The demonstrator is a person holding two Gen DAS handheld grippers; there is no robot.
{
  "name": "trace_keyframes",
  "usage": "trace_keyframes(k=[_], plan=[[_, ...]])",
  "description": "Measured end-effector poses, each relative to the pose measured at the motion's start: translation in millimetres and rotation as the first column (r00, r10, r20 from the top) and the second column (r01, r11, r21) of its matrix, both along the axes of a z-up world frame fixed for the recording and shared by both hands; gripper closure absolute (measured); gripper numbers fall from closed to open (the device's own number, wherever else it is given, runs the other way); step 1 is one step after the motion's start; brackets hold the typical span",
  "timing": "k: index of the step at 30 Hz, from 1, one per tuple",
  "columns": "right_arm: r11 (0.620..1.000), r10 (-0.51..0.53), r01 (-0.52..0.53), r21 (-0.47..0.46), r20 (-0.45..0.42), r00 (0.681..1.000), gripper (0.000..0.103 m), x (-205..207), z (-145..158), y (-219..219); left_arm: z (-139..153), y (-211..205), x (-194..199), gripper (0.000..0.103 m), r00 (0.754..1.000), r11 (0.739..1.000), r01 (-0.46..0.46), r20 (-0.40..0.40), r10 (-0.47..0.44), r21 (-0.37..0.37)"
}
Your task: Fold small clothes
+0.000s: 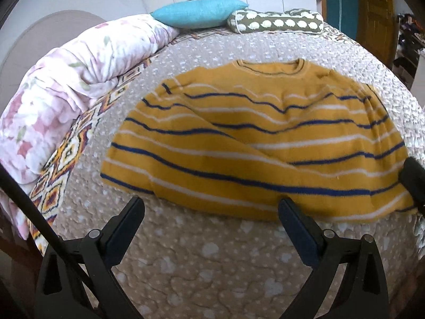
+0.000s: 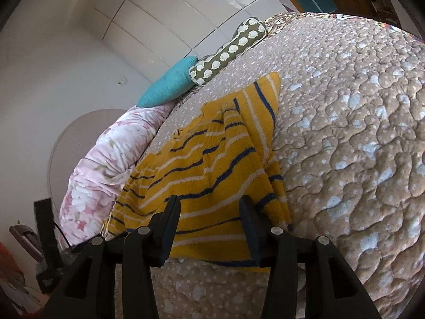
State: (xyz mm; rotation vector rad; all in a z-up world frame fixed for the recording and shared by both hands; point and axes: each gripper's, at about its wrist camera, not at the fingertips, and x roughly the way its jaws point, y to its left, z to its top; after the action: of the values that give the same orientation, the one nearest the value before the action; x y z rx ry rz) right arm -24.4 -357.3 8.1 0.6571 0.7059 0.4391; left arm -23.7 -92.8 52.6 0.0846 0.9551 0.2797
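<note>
A small mustard-yellow sweater (image 1: 255, 143) with blue and white stripes lies on the beige quilted bedspread (image 1: 207, 260), neck away from me, one side folded over its front. My left gripper (image 1: 209, 207) is open and empty, just short of the sweater's near hem. The right gripper shows as a dark tip (image 1: 413, 178) at the sweater's right edge in the left wrist view. In the right wrist view the right gripper (image 2: 209, 207) is open, its jaws over the sweater's (image 2: 212, 159) hem corner, not closed on it.
A rolled floral duvet (image 1: 66, 85) lies along the left of the bed. A teal cushion (image 1: 196, 12) and a patterned bolster (image 1: 276, 22) sit at the far end. White wardrobe doors (image 2: 164, 13) stand behind. The bedspread (image 2: 345, 133) stretches right of the sweater.
</note>
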Motion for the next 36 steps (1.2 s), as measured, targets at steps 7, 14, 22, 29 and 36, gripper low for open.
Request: trace_keyframes(k=[7, 14, 22, 29, 36], plan=[[1.0, -0.021, 0.021, -0.012, 0.016, 1.0, 0.046, -3.5, 4.4, -1.6, -1.2, -1.5, -2.1, 0.002, 1.0, 1.0, 0.003, 0.0, -0.003, -0.009], [1.0, -0.024, 0.024, -0.014, 0.017, 1.0, 0.046, -3.4, 4.7, -2.4, -5.4, 2.3, -3.4, 0.002, 1.0, 1.0, -0.012, -0.01, 0.012, -0.022], [1.0, -0.024, 0.024, -0.012, 0.017, 1.0, 0.046, -3.6, 4.5, -2.7, -4.9, 6.2, -1.0, 0.002, 1.0, 0.999, -0.026, -0.005, 0.026, -0.03], [1.0, -0.024, 0.024, -0.011, 0.016, 1.0, 0.045, -3.4, 4.4, -2.7, -8.7, 8.4, 0.0, 0.002, 0.999, 0.999, -0.031, -0.011, 0.031, -0.035], [1.0, -0.024, 0.024, -0.011, 0.016, 1.0, 0.045, -3.4, 4.3, -2.6, -10.6, 13.2, -1.2, 0.002, 0.999, 0.998, -0.042, -0.008, 0.042, -0.046]])
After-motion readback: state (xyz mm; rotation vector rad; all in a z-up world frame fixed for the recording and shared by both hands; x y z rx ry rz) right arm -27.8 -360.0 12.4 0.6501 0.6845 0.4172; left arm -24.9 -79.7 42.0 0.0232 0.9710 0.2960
